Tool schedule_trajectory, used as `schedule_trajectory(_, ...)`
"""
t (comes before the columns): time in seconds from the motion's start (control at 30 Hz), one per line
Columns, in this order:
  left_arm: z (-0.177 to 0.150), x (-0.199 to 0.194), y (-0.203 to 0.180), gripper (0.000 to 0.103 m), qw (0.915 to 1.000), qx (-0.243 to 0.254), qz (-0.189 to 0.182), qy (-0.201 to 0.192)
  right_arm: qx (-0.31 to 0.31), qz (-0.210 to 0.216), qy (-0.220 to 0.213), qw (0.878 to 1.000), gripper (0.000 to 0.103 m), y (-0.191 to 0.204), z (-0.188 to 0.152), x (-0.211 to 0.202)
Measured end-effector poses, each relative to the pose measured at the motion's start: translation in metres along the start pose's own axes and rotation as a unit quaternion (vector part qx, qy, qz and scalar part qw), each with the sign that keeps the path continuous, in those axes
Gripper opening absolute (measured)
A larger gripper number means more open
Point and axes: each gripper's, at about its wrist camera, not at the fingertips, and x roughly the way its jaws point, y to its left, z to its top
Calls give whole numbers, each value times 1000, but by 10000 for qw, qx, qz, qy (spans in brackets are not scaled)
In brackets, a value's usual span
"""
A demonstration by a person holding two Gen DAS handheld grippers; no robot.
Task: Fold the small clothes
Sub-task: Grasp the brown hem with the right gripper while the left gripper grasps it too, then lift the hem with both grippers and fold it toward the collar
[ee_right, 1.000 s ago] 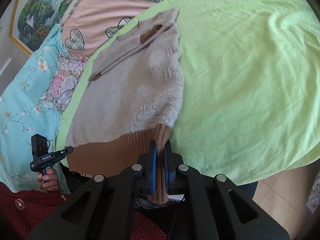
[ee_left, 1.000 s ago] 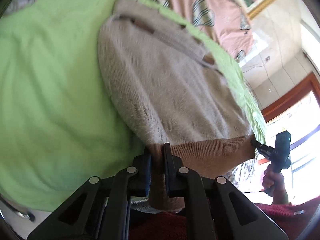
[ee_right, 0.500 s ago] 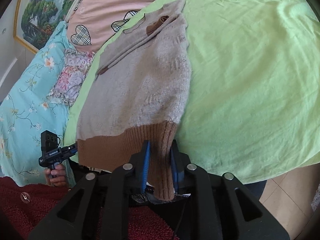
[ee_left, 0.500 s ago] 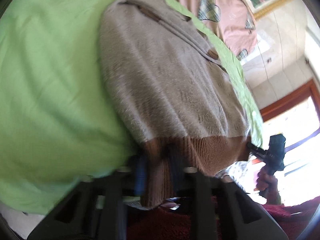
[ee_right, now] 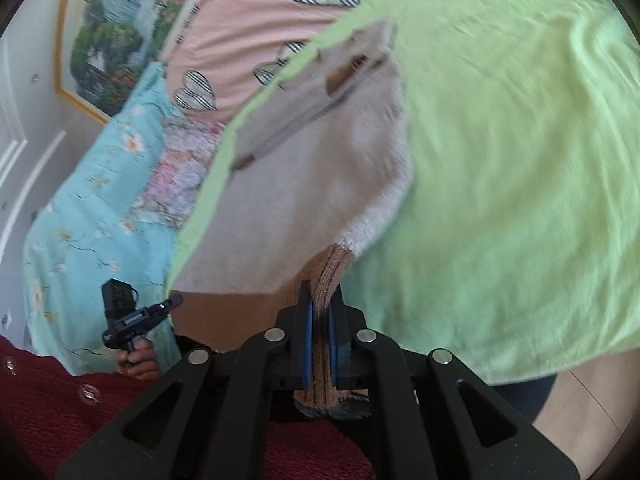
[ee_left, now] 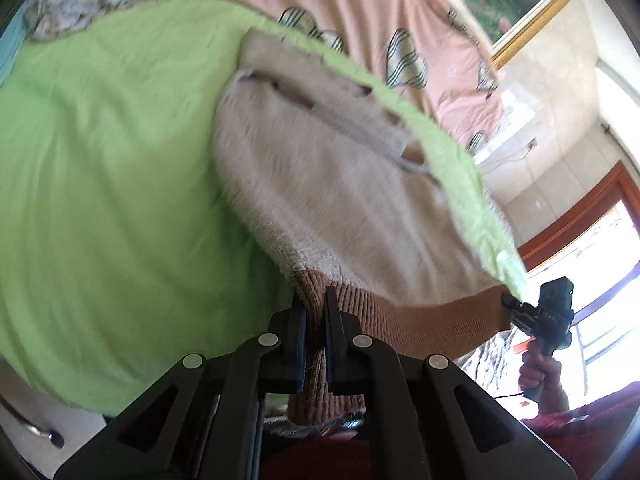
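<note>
One sweater (ee_left: 340,200) lies on the green sheet (ee_left: 100,180), its brown hem (ee_left: 420,324) lifted at two corners. Two grippers, left (ee_left: 315,312) and right (ee_right: 320,300), each clamp one hem corner; the right's jaws have just been closing on it.

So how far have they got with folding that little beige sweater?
Early on. Done: the sweater lies spread on the green sheet, one sleeve already folded across its top. In hand: the left gripper and right gripper each clamp a corner of the brown hem. Left: folding the hem up towards the collar.
</note>
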Motion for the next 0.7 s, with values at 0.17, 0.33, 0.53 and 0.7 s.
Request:
schedule_trajectory(0.17,43,-1,-16,5,9988,140,-165,-447,-308,76,-255,9992,7,20,33,4)
schedule_trajectory(0.33,106,8,-31,5,9936,278,-201,-1073,-517,246,-735,9956,7,36,86,18)
schedule_trajectory(0.53,182,30,-39,5,9866,426,-86,-1575,-659,18,-1194,9907,7,43,162,43)
schedule_trajectory(0.7,237,69,-39,5,9858,608,124,-1560,-601,-308,-1321,9889,7,32,226,76)
